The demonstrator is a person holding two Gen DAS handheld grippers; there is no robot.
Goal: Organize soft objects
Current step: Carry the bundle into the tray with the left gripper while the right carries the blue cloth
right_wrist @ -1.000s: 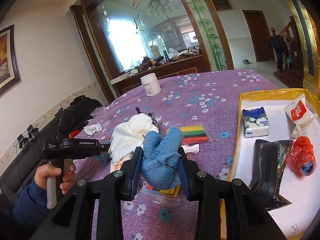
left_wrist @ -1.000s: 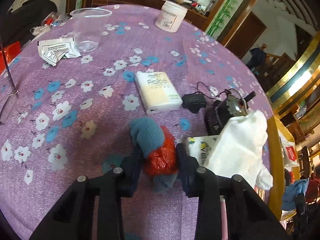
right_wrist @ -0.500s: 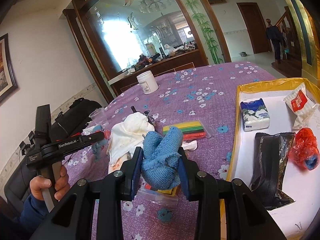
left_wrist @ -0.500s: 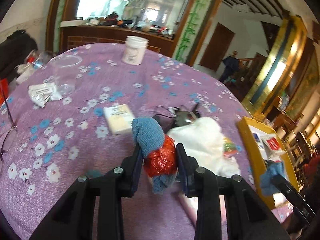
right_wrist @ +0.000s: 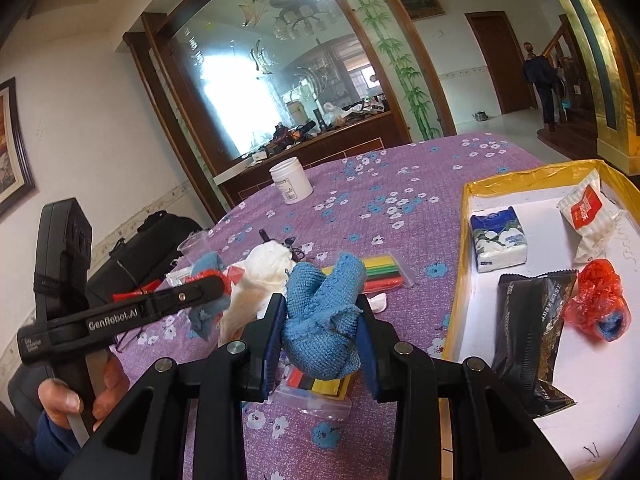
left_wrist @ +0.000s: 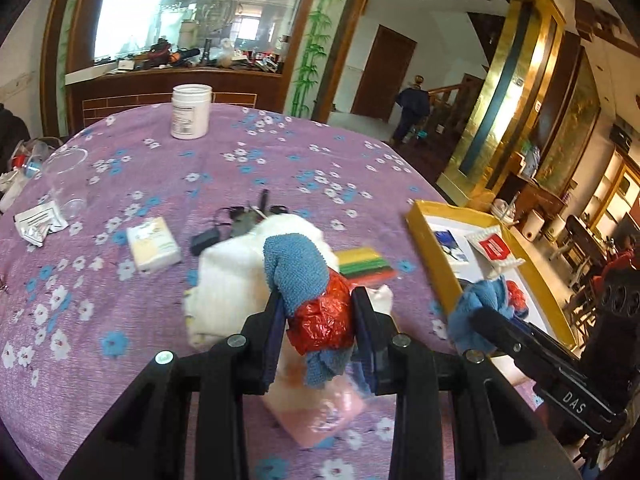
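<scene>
My left gripper [left_wrist: 318, 316] is shut on a blue cloth bundled in a red plastic bag [left_wrist: 324, 320], held above the purple flowered table. From the right wrist view that left gripper [right_wrist: 212, 284] shows side-on at the left, in a hand. My right gripper [right_wrist: 320, 332] is shut on a crumpled blue cloth [right_wrist: 324, 308], just left of the yellow-rimmed tray [right_wrist: 464, 240]. The tray holds a tissue pack [right_wrist: 498, 238], a black packet [right_wrist: 528, 332], a red-bagged bundle [right_wrist: 596, 300] and a white sachet [right_wrist: 588, 208]. A white cloth [left_wrist: 236, 268] lies on the table.
A pack of coloured sticks [left_wrist: 366, 266], a cream tissue pack [left_wrist: 154, 244], a black charger [left_wrist: 204, 240], a clear cup [left_wrist: 64, 180] and a white jar [left_wrist: 191, 111] sit on the table. A pink packet [left_wrist: 320, 412] lies under my left gripper. A person stands by the far door.
My left gripper has risen and swung right with its bundle, so the white cloth and the tray are now in front of it. The right gripper has stayed put, still gripping its cloth.
</scene>
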